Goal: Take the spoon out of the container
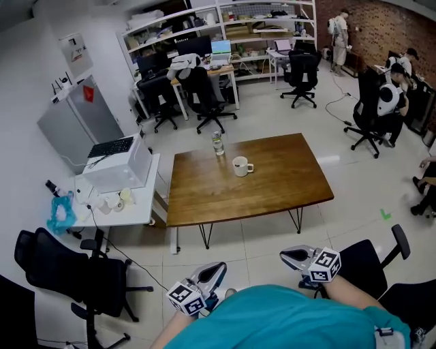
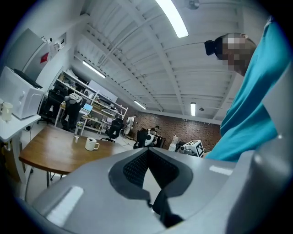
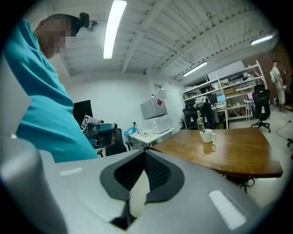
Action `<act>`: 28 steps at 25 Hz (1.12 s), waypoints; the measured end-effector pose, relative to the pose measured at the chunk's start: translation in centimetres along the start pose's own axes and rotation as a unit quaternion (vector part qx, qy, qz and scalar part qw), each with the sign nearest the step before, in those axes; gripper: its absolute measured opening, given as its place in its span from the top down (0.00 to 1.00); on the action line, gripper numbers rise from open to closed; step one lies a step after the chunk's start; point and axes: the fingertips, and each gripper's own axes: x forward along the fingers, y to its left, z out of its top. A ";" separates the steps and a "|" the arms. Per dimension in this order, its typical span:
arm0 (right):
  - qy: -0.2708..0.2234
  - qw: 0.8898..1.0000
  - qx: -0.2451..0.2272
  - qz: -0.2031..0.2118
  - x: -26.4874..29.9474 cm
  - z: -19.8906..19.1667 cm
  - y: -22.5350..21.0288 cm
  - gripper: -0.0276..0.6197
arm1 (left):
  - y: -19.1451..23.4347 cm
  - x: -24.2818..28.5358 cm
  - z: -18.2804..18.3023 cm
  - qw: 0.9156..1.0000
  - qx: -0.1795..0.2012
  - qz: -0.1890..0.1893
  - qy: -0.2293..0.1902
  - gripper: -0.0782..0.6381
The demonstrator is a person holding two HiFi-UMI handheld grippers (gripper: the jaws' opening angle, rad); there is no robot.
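- Near the middle of the wooden table (image 1: 272, 187) stands a white mug (image 1: 241, 165), handle to the right; the spoon is too small to make out in any view.
- Just behind the mug, toward the table's far edge, a clear bottle (image 1: 217, 143) stands upright, apart from the mug.
- The rest of the tabletop is plain brown wood on thin black legs, resting on a pale tiled floor (image 1: 286, 119) with a small green mark (image 1: 386, 215) at the right.
- Left of the table, a small white desk (image 1: 139, 210) carries a white box-shaped appliance (image 1: 122, 172) with a black keyboard (image 1: 111, 146) on top; a blue bag (image 1: 61, 213) hangs at its left end.
- A grey cabinet (image 1: 71, 126) stands against the left wall, and white shelves (image 1: 225, 20) full of boxes line the far wall.
- Black office chairs (image 1: 75, 272) sit around the room; a brick wall (image 1: 381, 27) closes the right side, where several people (image 1: 388, 99) sit or stand.
- The left gripper (image 2: 147, 153) has its jaws pressed together with nothing between them; it is held close to the person's teal shirt (image 1: 286, 320), well short of the table.
- The right gripper (image 3: 145, 155) likewise has its jaws closed on nothing, held near the body and well apart from the mug.
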 end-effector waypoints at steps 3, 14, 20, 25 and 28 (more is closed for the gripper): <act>0.006 1.000 -0.003 -0.011 7.1 2.1 -2.5 0.95 | 7.6 -1.4 2.5 1.000 0.003 -0.011 0.004 0.89; 0.057 0.997 0.001 -0.051 22.4 6.9 -15.6 0.95 | 27.0 2.2 8.1 0.998 -0.014 -0.054 0.004 0.89; 0.051 0.998 -0.002 -0.033 25.7 6.1 -25.6 0.95 | 33.7 7.5 7.2 0.999 -0.017 -0.024 0.014 0.89; 0.053 0.998 -0.011 0.008 24.8 6.1 -36.6 0.89 | 37.0 16.9 7.9 0.999 -0.021 0.039 0.017 0.89; 0.073 0.996 -0.031 0.028 25.5 5.7 -42.8 0.85 | 39.4 21.3 7.7 0.997 -0.026 0.066 0.018 0.89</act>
